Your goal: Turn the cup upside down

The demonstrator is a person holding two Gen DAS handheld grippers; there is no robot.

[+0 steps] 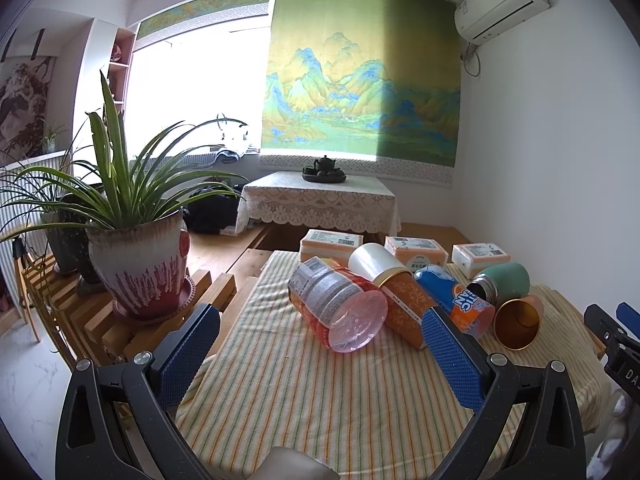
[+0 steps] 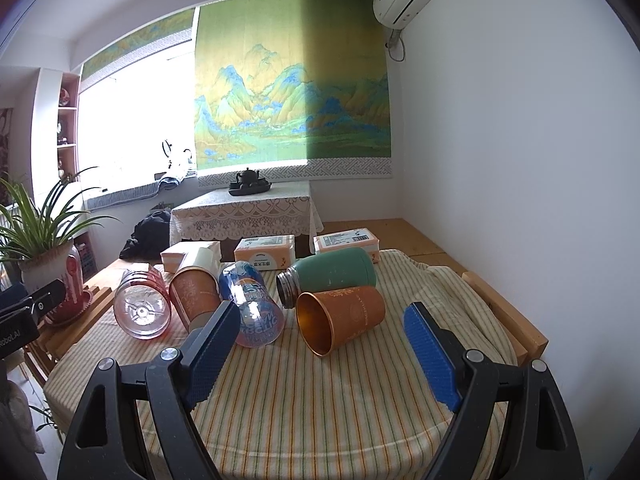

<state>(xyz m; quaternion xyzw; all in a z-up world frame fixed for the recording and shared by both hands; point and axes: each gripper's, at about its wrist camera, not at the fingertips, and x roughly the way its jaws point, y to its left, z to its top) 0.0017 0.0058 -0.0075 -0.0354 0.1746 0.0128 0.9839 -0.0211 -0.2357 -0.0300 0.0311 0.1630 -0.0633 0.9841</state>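
Several cups lie on their sides in a row on the striped cloth. From the left: a clear pink cup, a tall orange cup with a white lid, a blue-orange printed cup, a green flask and a small orange cup with a gold inside. My left gripper is open and empty, in front of the pink cup. My right gripper is open and empty, in front of the small orange cup.
Three tissue packs lie behind the cups. A potted plant stands on a wooden rack at the left. A lace-covered low table with a teapot stands further back. A white wall is on the right.
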